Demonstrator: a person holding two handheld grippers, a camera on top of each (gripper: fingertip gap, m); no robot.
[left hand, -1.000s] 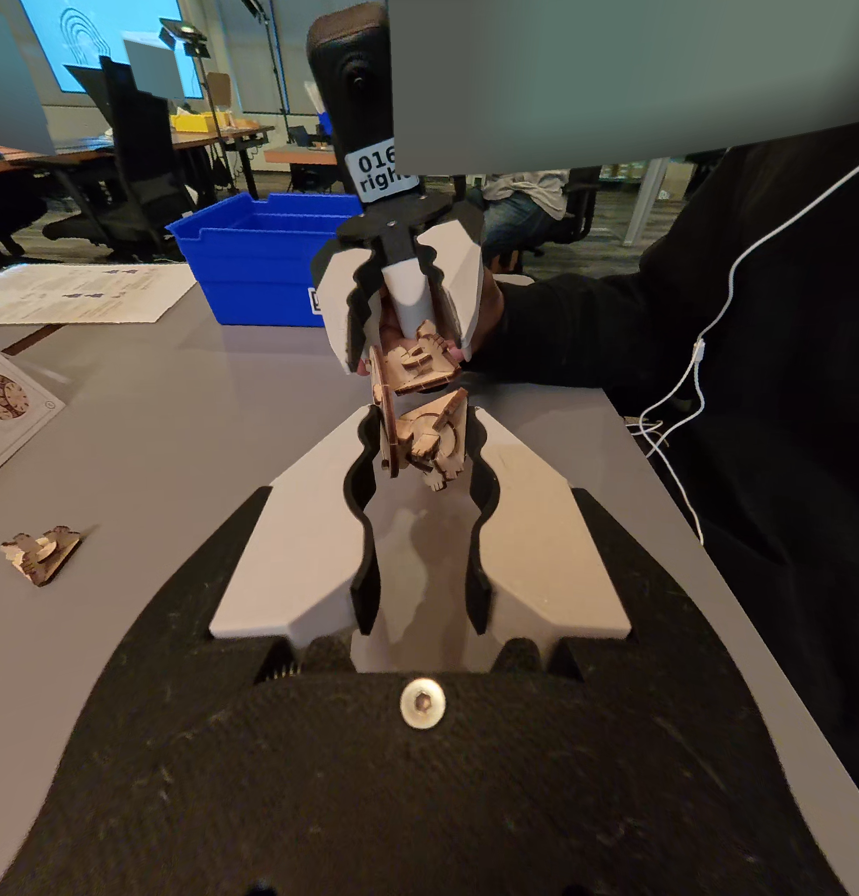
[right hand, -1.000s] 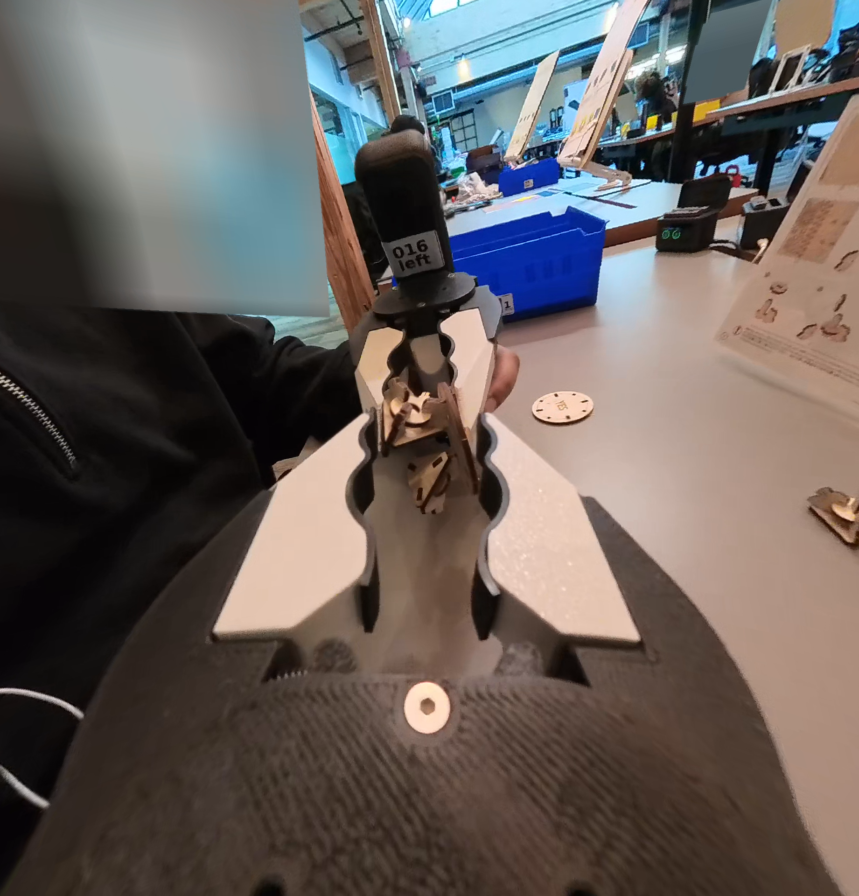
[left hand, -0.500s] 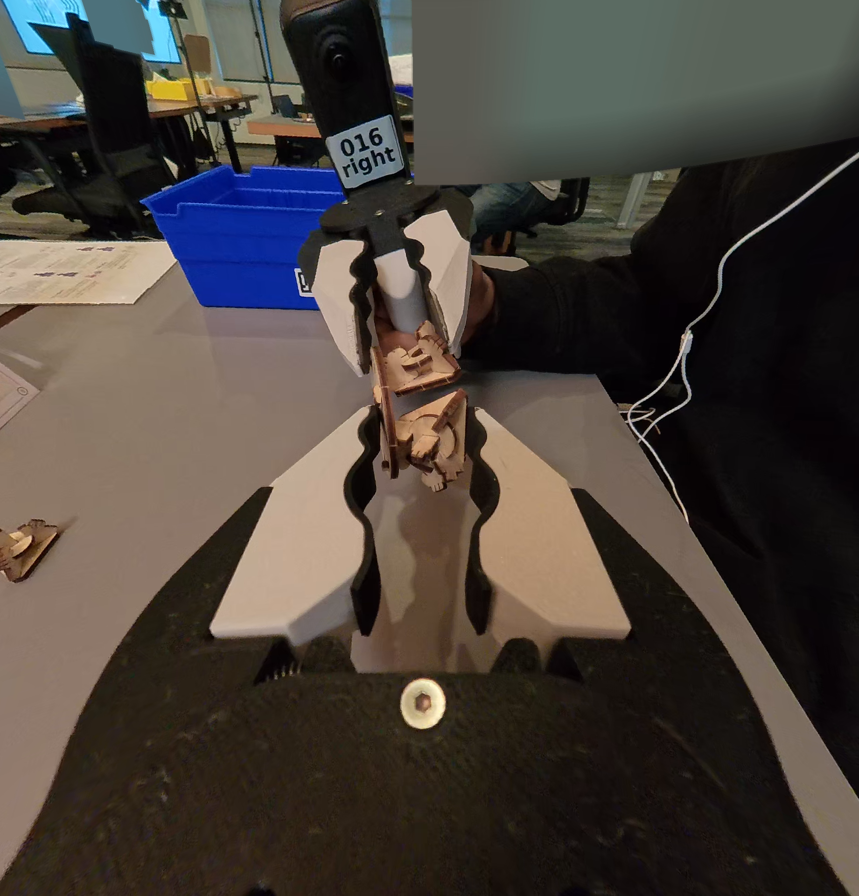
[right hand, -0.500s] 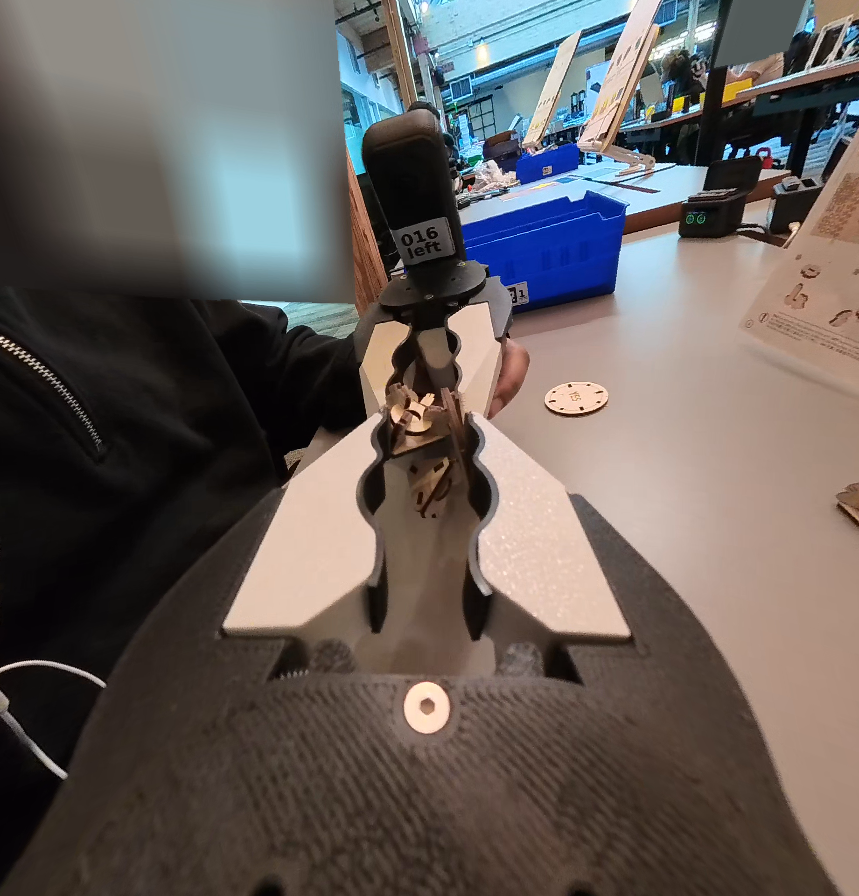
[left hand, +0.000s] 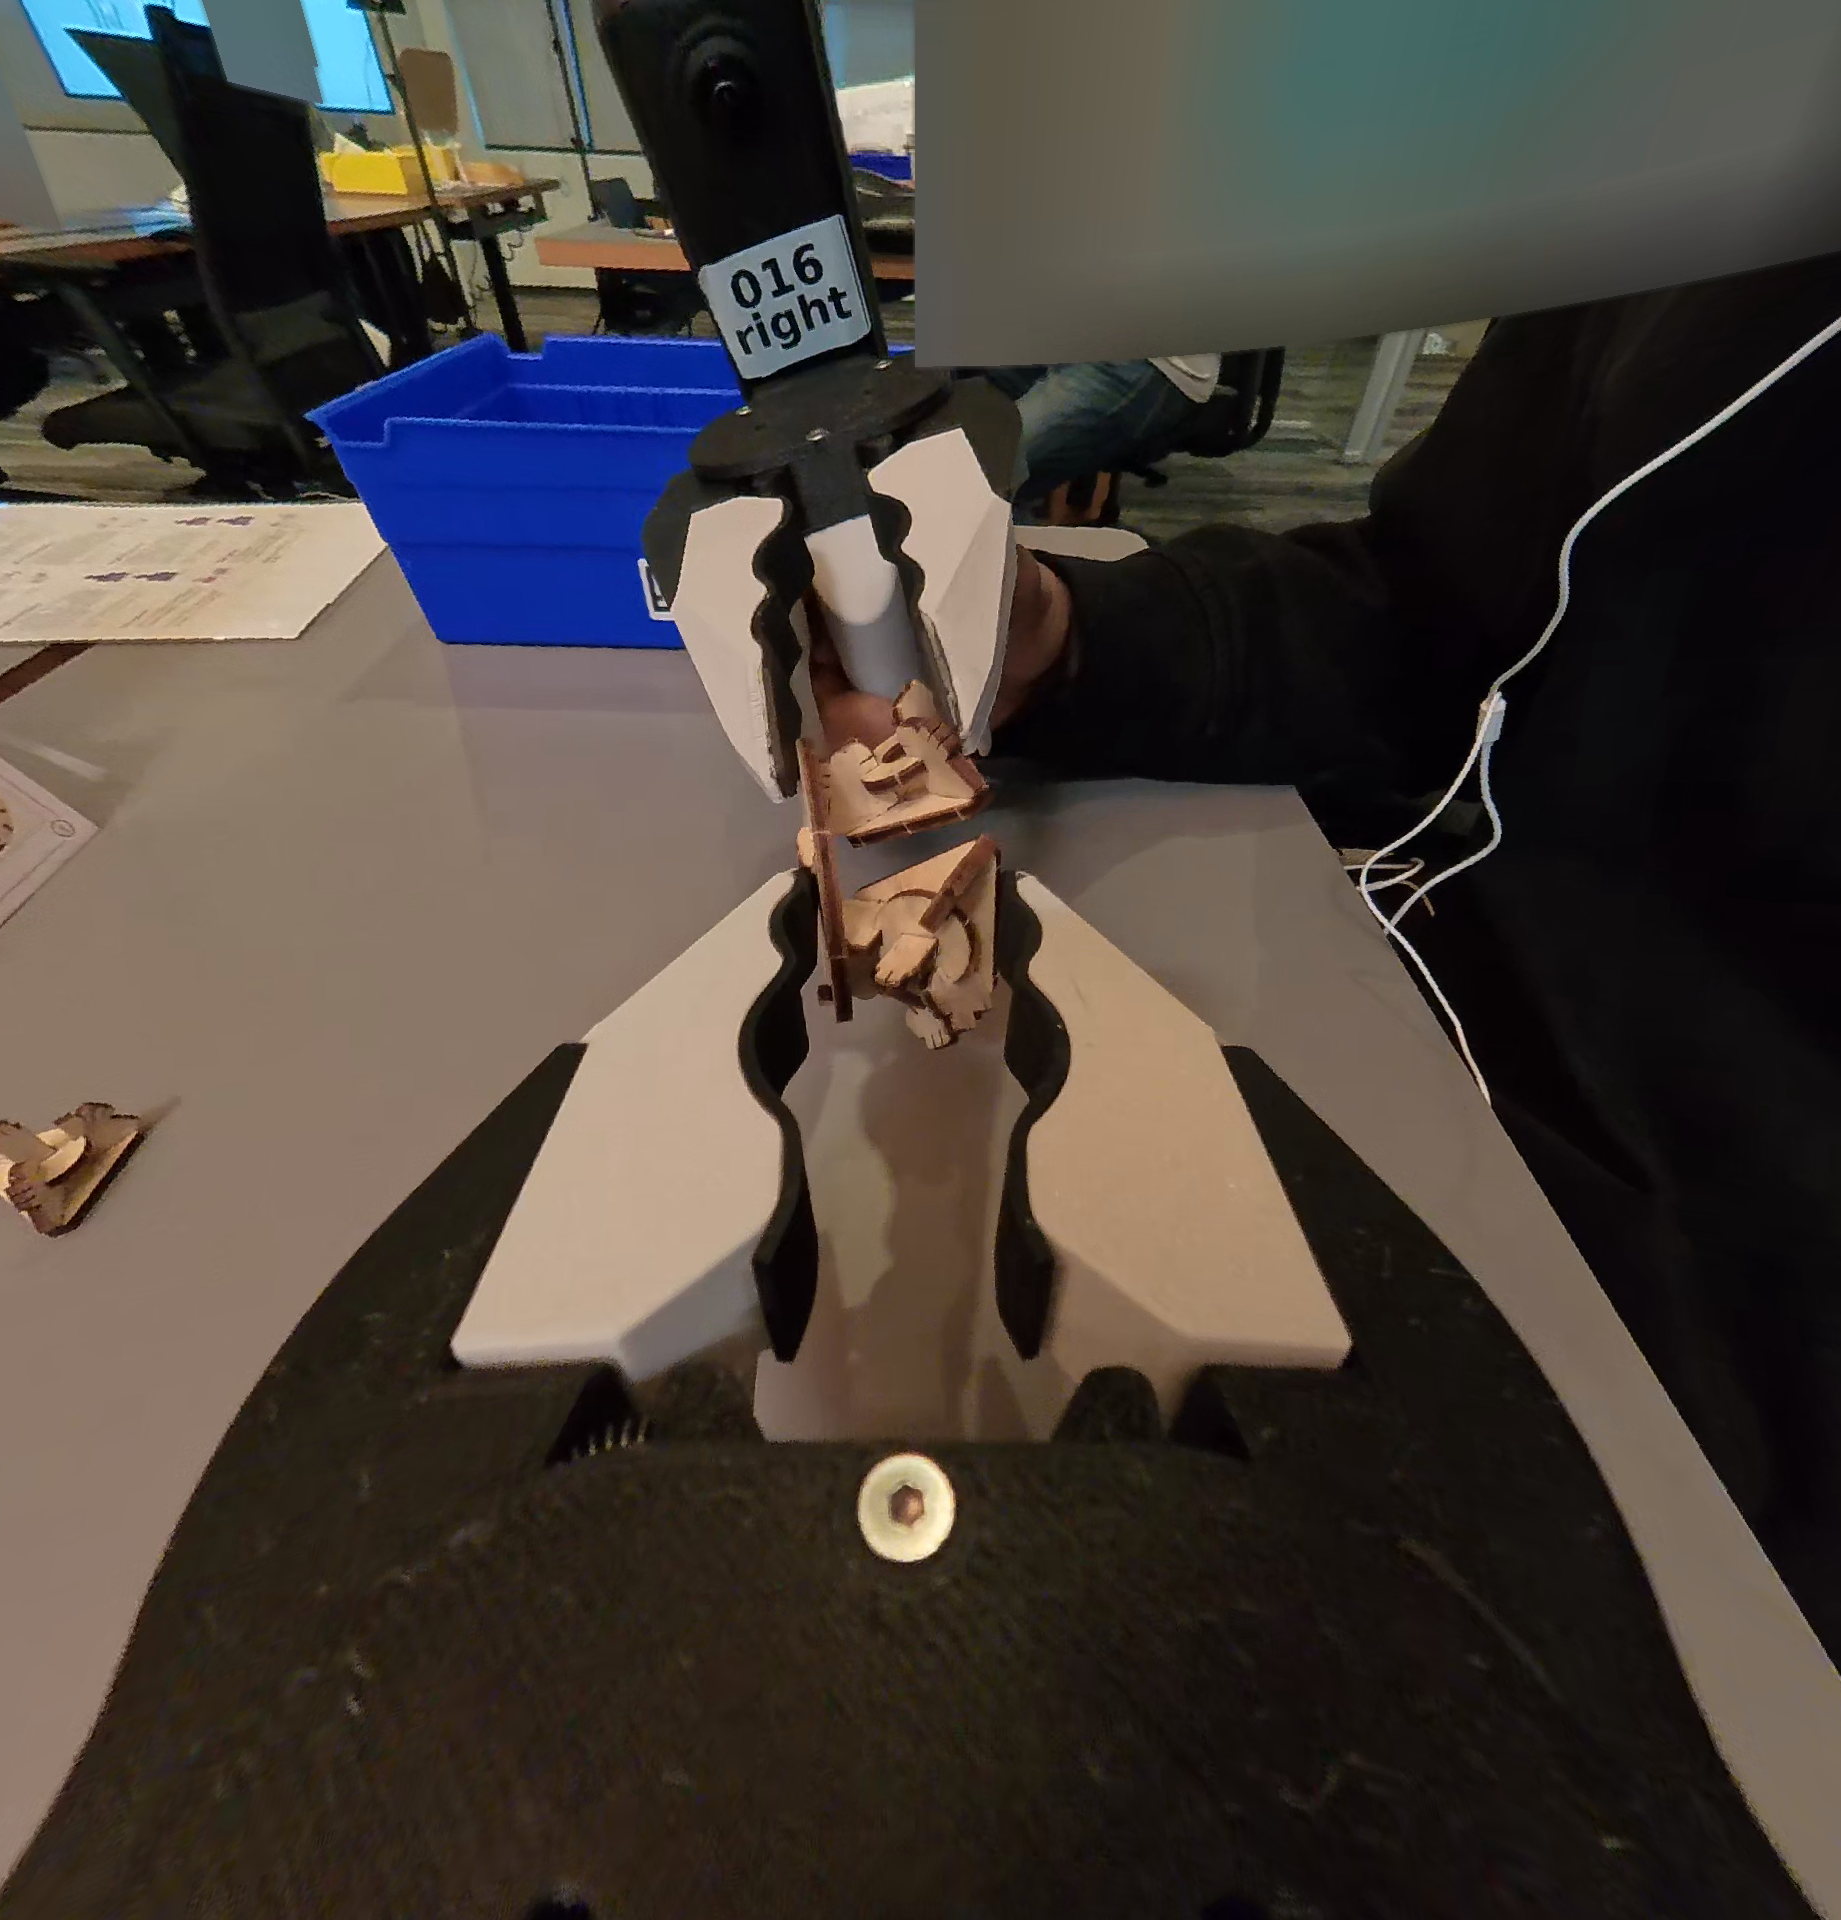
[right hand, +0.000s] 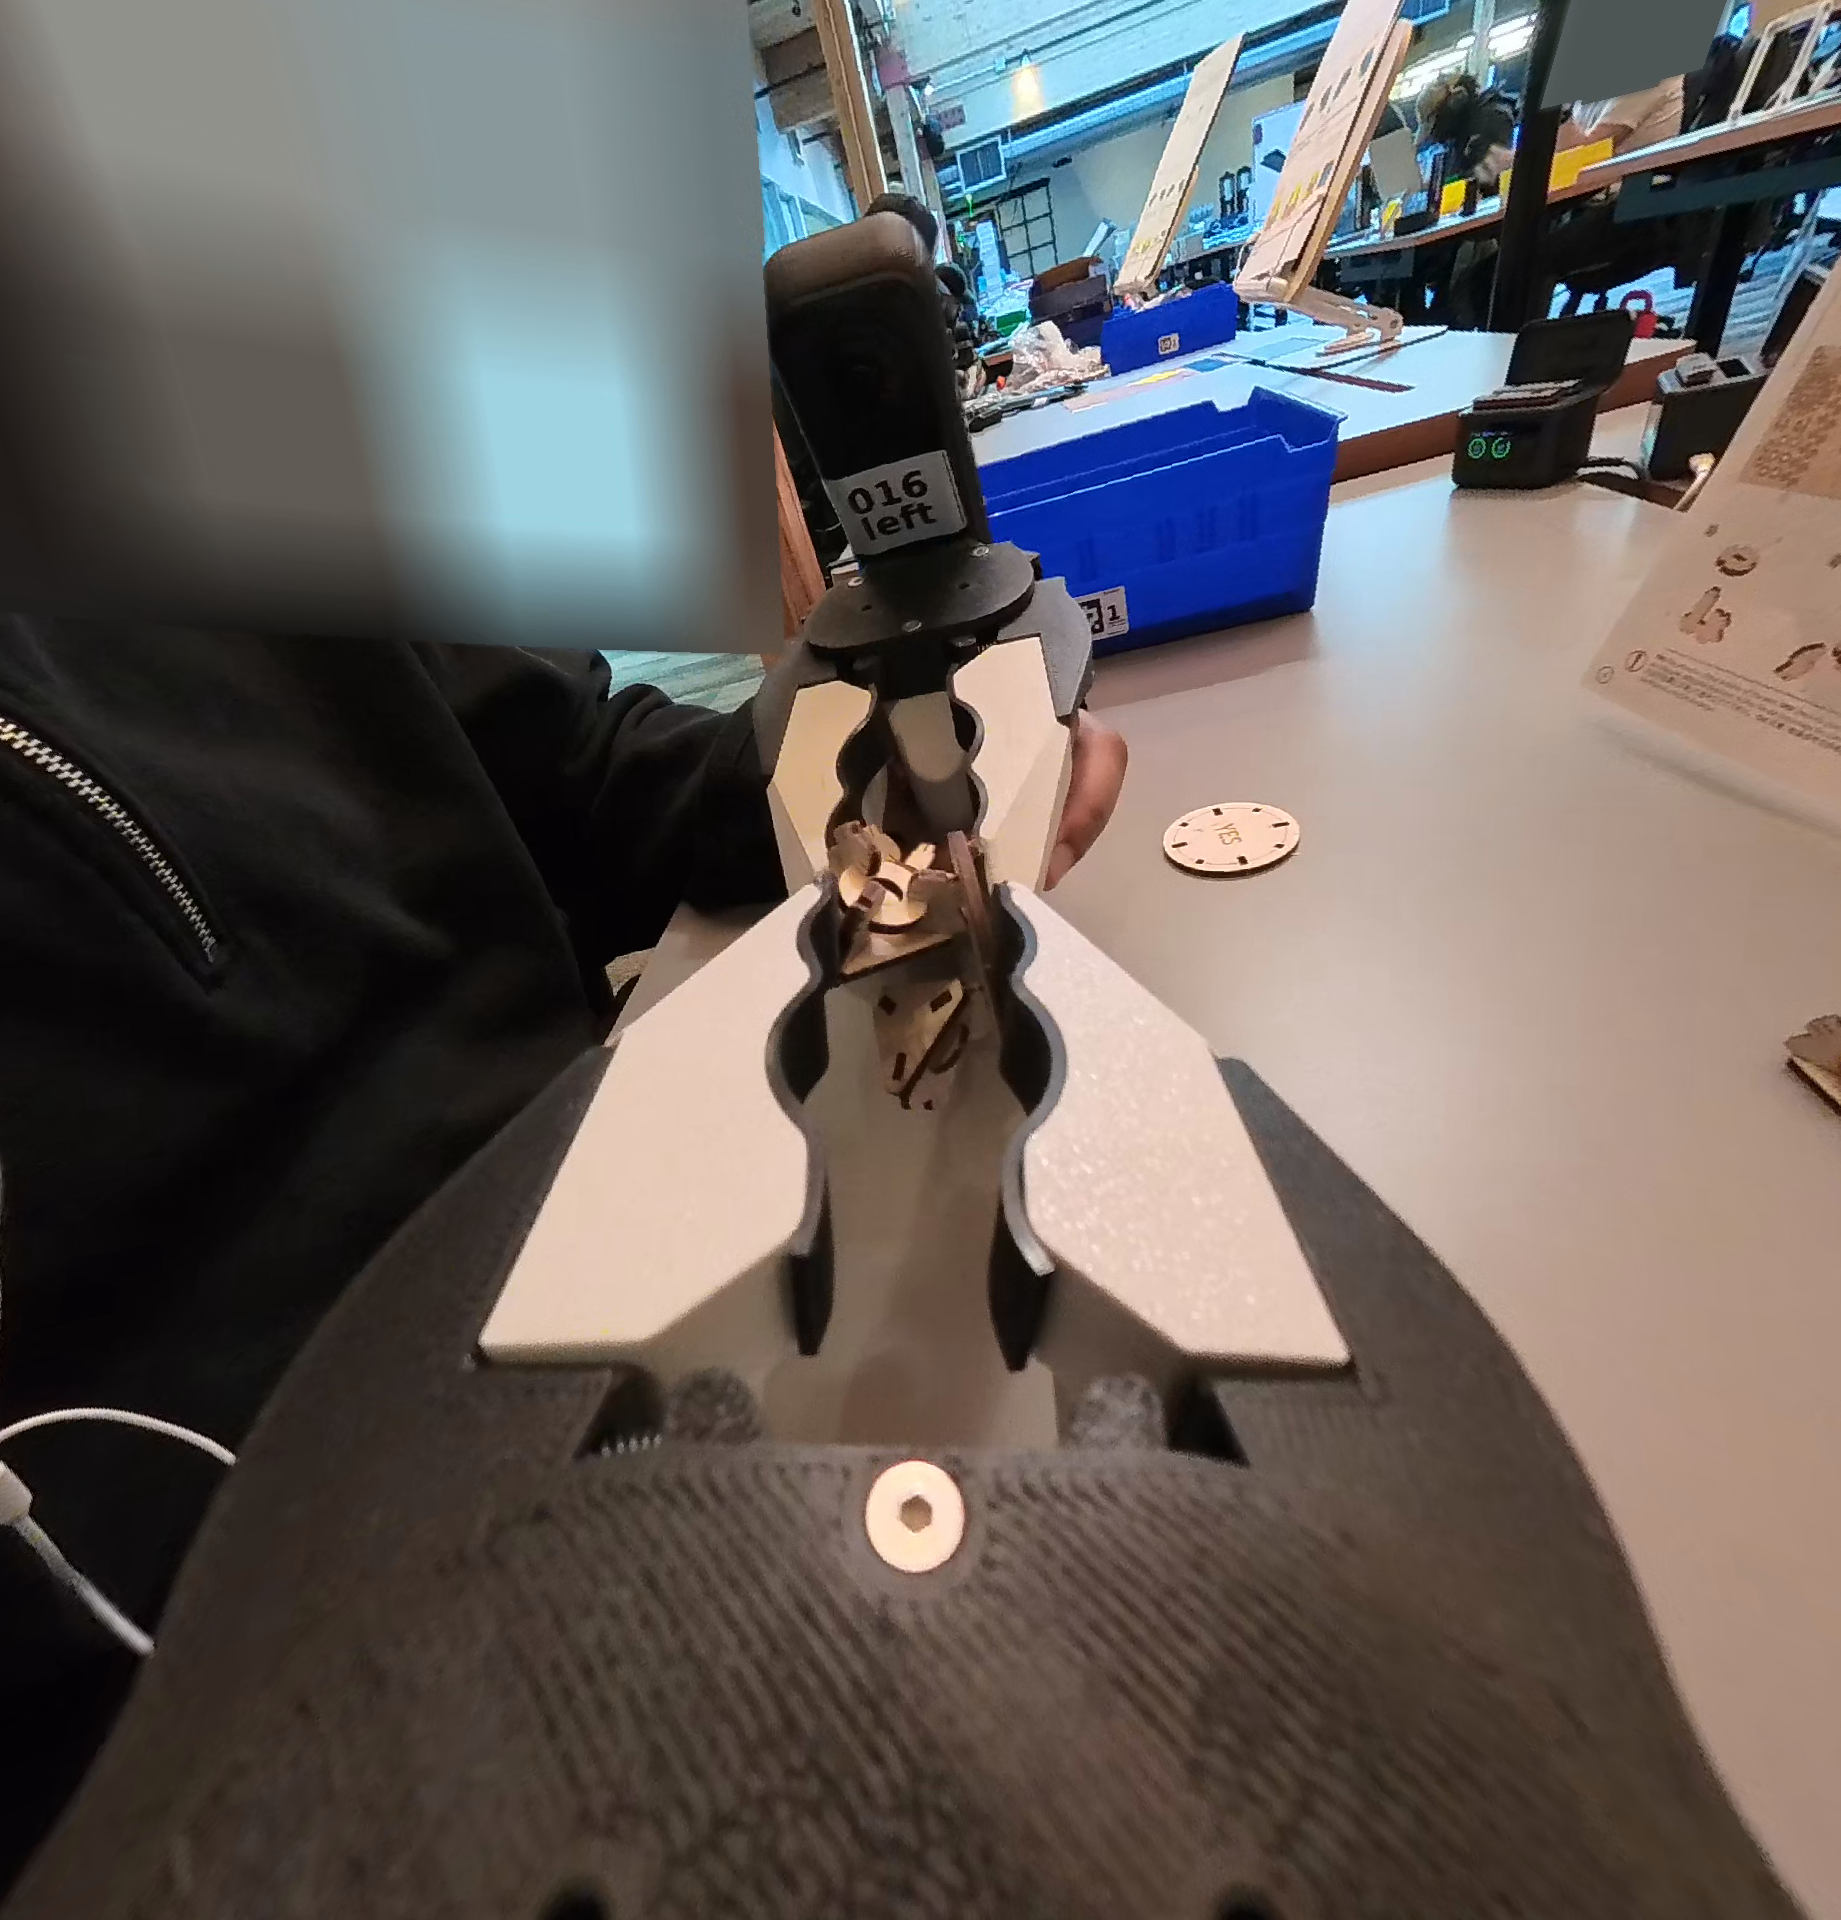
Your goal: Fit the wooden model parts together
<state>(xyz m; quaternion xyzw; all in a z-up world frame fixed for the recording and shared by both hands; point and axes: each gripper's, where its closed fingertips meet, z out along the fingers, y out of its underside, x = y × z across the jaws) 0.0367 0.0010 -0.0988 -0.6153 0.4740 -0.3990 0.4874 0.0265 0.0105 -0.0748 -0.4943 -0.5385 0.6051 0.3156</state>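
Note:
A small laser-cut wooden assembly is held in the air between both grippers over the grey table [left hand: 376,883]. In the left wrist view, my left gripper [left hand: 905,920] is shut on its lower section [left hand: 921,935], with both pads against its sides. My right gripper [left hand: 869,743] comes in from the opposite side and is shut on the upper section [left hand: 885,774]. A thin upright wooden plate [left hand: 824,904] joins the two sections. In the right wrist view, my right gripper [right hand: 911,925] grips the assembly [right hand: 885,914], and the left gripper [right hand: 911,842] faces it from behind.
A blue bin [left hand: 542,499] stands at the back of the table. A loose wooden piece [left hand: 48,1164] lies to the left, and printed sheets [left hand: 147,571] lie beyond it. A round wooden disc [right hand: 1230,836] and a propped instruction sheet [right hand: 1778,582] are also on the table. A person in a black jacket sits close by. Only a small space, under 4 cm, lies between the two pairs of fingers.
The right gripper's fingers have narrowed onto the upper section of the wooden assembly. The left gripper has kept its hold. Both have shifted only slightly.

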